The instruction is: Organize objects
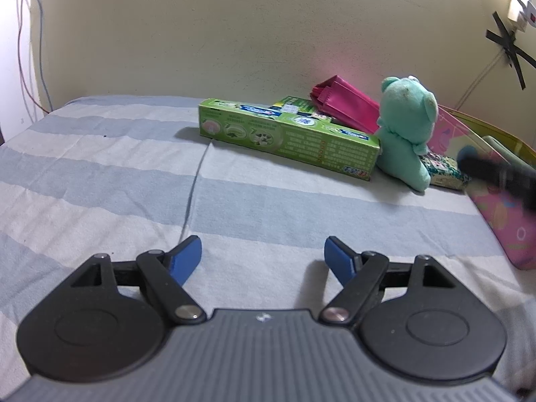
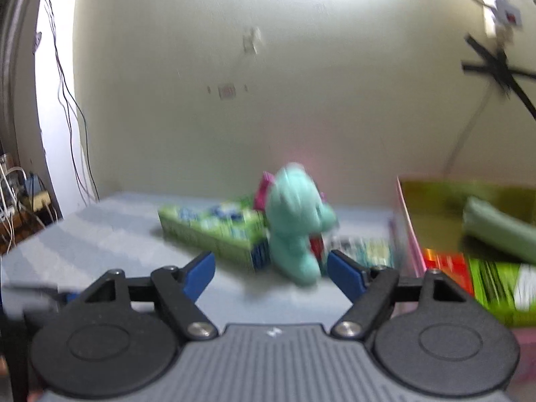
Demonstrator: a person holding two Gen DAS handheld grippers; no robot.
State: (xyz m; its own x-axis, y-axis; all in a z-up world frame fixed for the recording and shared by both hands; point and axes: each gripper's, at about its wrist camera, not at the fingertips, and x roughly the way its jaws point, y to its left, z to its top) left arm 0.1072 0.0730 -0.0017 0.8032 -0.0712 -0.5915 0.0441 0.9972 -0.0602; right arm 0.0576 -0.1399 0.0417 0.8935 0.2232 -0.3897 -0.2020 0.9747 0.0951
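Near the bed's (image 1: 100, 174) far right corner, the teddy (image 2: 296, 224) leans upright; both grippers' jaws gape wide, empty. A clumsy reach could topple it onto the toothpaste box (image 1: 288, 135).

Left claw (image 1: 263, 256) and right claw (image 2: 270, 269), both spread wide, nothing between fingers.

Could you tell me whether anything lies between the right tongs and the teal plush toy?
Nothing visible does. The right tongs are open, and only bare striped bedsheet lies between them and the teal plush toy. The green toothpaste box sits beside the toy on its left, off the direct line.
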